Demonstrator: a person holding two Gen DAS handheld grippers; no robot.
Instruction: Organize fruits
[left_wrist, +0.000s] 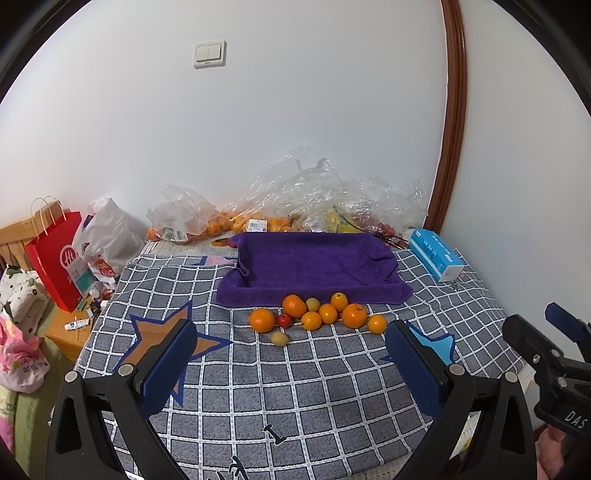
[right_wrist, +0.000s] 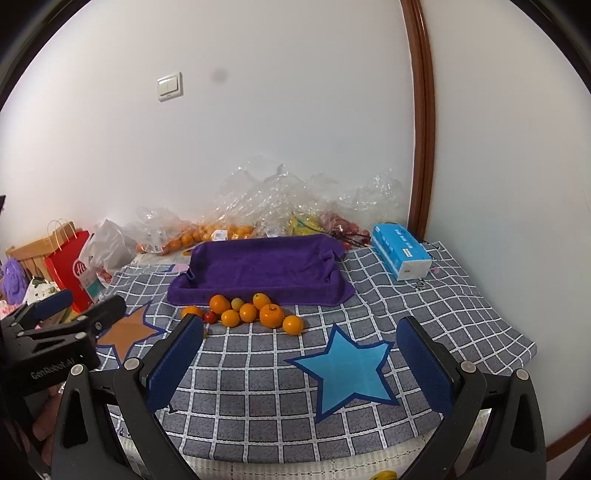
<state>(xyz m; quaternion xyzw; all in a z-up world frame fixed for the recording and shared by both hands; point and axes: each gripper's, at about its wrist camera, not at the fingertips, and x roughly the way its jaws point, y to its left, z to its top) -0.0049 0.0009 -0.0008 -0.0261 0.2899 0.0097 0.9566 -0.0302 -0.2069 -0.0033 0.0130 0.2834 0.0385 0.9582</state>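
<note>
Several oranges (left_wrist: 293, 305) (right_wrist: 271, 315) lie in a loose row on the grey checked cloth (left_wrist: 295, 387), just in front of a tray draped with a purple towel (left_wrist: 314, 264) (right_wrist: 258, 264). Among them sit a small red fruit (left_wrist: 284, 320) (right_wrist: 209, 316) and two pale yellow ones (left_wrist: 279, 338). The tray holds nothing. My left gripper (left_wrist: 291, 343) hovers open a short way before the fruit, nothing between its fingers. My right gripper (right_wrist: 299, 332) is open too, over a blue star, to the right of the left gripper (right_wrist: 66, 314).
Clear plastic bags of oranges and other fruit (left_wrist: 295, 206) are piled against the wall behind the tray. A blue tissue box (right_wrist: 400, 254) lies at the back right. A red paper bag (left_wrist: 55, 258) and a white bag stand beyond the table's left edge.
</note>
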